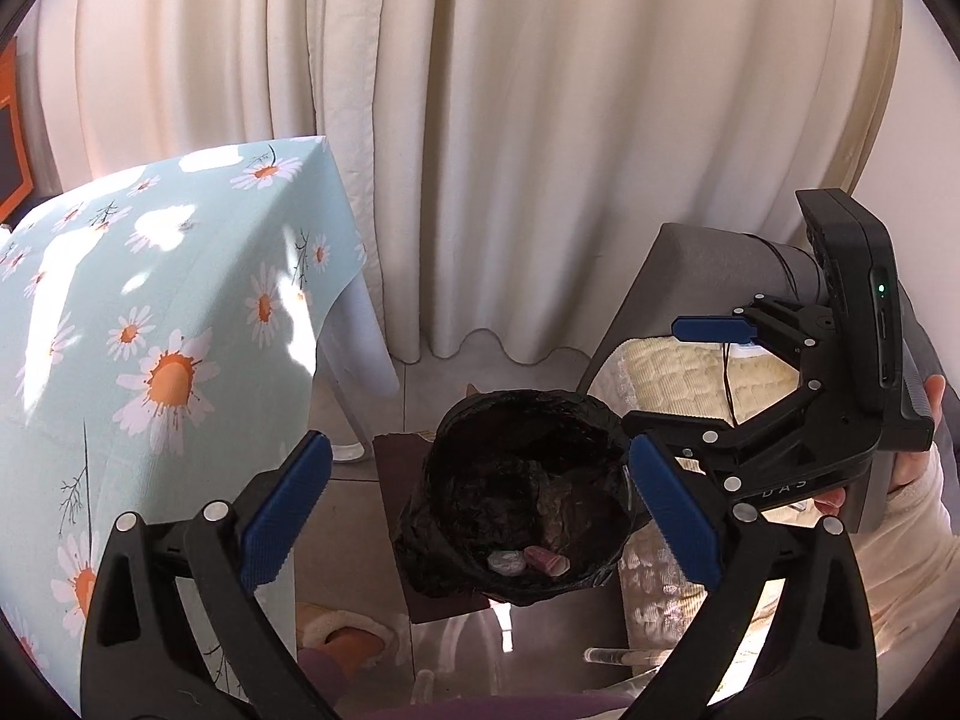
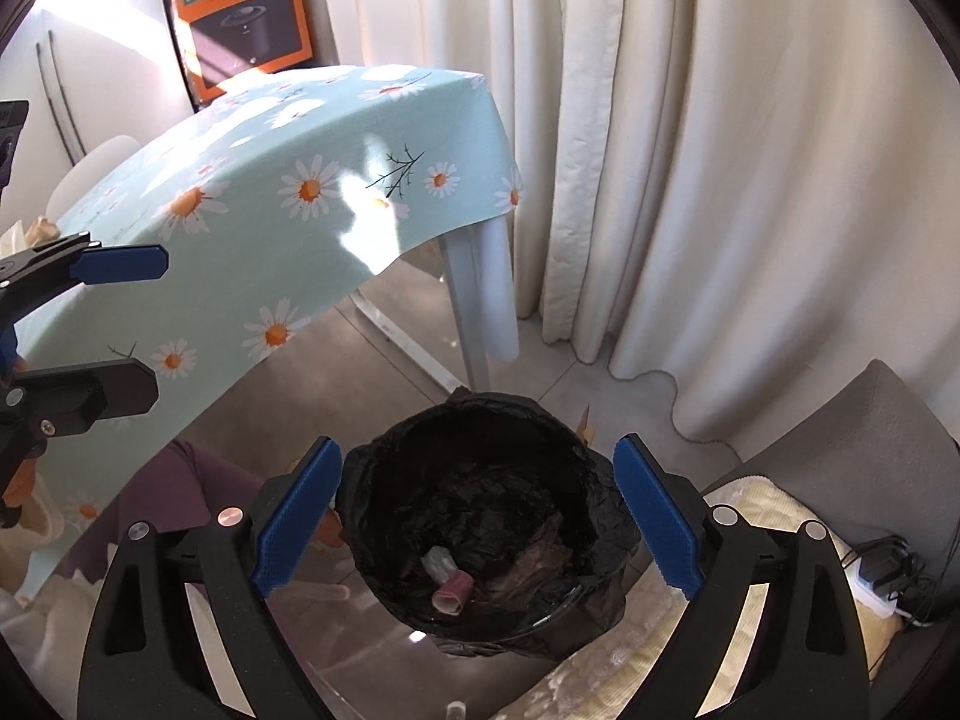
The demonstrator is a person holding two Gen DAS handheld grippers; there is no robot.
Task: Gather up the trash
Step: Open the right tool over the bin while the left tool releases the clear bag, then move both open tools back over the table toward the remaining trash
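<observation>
A trash bin with a black bag liner (image 1: 522, 480) stands on the floor; it also shows in the right wrist view (image 2: 480, 516). Small pieces of trash (image 1: 528, 561) lie at its bottom, seen as a pinkish roll and a clear wrapper (image 2: 449, 585). My left gripper (image 1: 480, 516) is open and empty, held above the bin. My right gripper (image 2: 477, 525) is open and empty, also above the bin; in the left wrist view it shows at the right (image 1: 678, 384). The left gripper shows at the left edge of the right wrist view (image 2: 126, 324).
A table with a light blue daisy tablecloth (image 1: 150, 312) stands left of the bin (image 2: 270, 210). Cream curtains (image 1: 540, 150) hang behind. A grey sofa with a cream cushion (image 1: 690, 372) is at the right. An orange box (image 2: 240, 12) stands beyond the table. A slipper (image 1: 342, 636) lies on the floor.
</observation>
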